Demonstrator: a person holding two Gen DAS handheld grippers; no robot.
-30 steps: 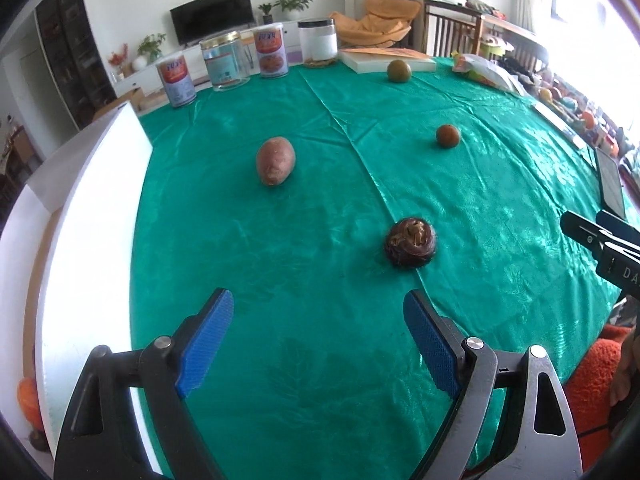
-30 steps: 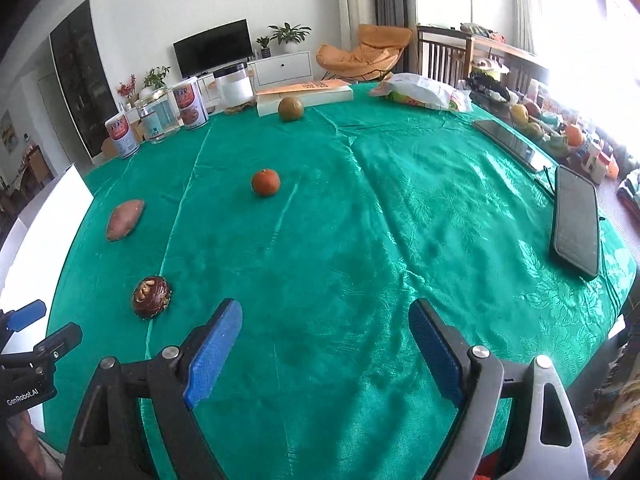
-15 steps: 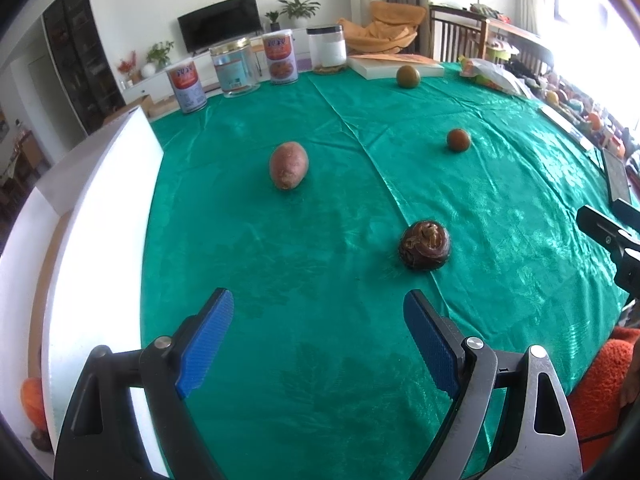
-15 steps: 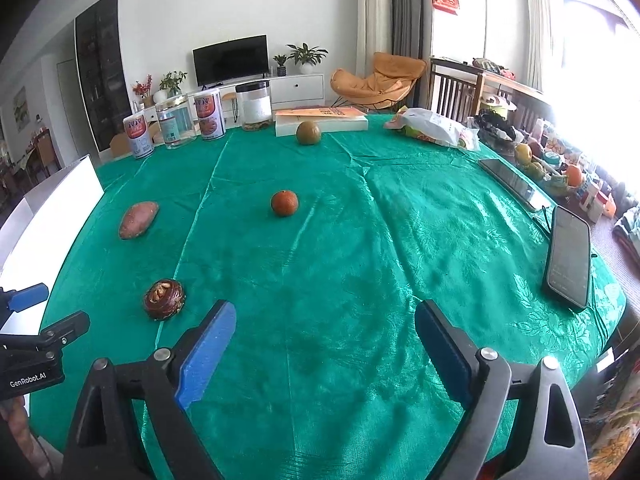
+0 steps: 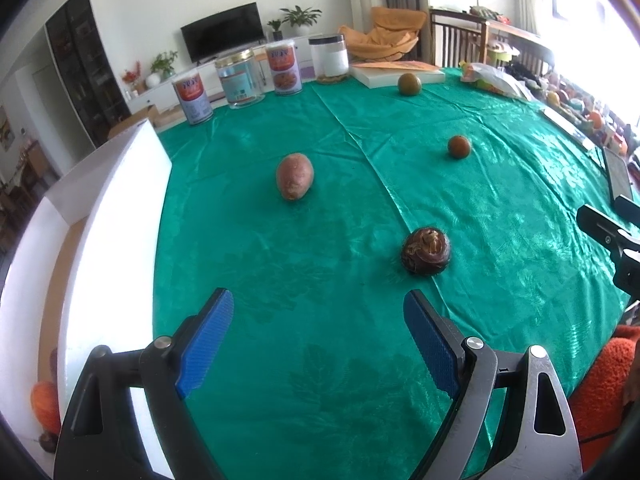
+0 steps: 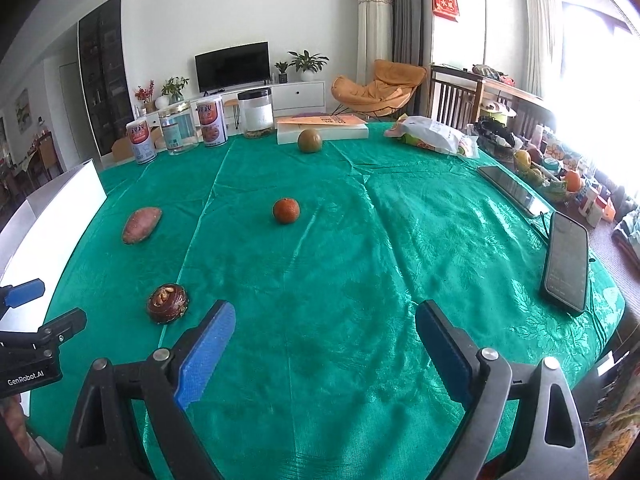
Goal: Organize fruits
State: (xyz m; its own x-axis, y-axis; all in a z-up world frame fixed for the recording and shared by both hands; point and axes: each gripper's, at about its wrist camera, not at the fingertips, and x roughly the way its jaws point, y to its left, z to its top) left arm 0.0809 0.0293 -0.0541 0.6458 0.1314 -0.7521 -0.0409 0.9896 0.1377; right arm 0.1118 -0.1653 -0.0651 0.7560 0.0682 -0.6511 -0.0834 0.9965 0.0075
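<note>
On the green tablecloth lie a dark brown round fruit point(image 5: 426, 252) point(image 6: 167, 303), a reddish sweet potato point(image 5: 295, 176) point(image 6: 142, 225), a small orange tangerine point(image 5: 459, 146) point(image 6: 286, 210) and, at the far edge, a greenish-brown round fruit point(image 5: 409, 84) point(image 6: 309, 141). My left gripper point(image 5: 318, 312) hovers open near the front, the dark fruit just beyond its right finger. My right gripper point(image 6: 324, 320) is open over bare cloth, with the dark fruit to its left. Nothing is between either pair of fingers.
A white box point(image 5: 120, 220) point(image 6: 52, 216) stands along the table's left side, with an orange fruit point(image 5: 44, 404) inside. Cans and jars point(image 5: 240, 80) and a flat white box point(image 6: 322, 130) line the far edge. Two phones point(image 6: 566, 264) lie at the right.
Both views have tilted up slightly, so the fruits sit a little lower in the pictures. The right gripper's fingers have spread a bit wider. No fruit has moved.
</note>
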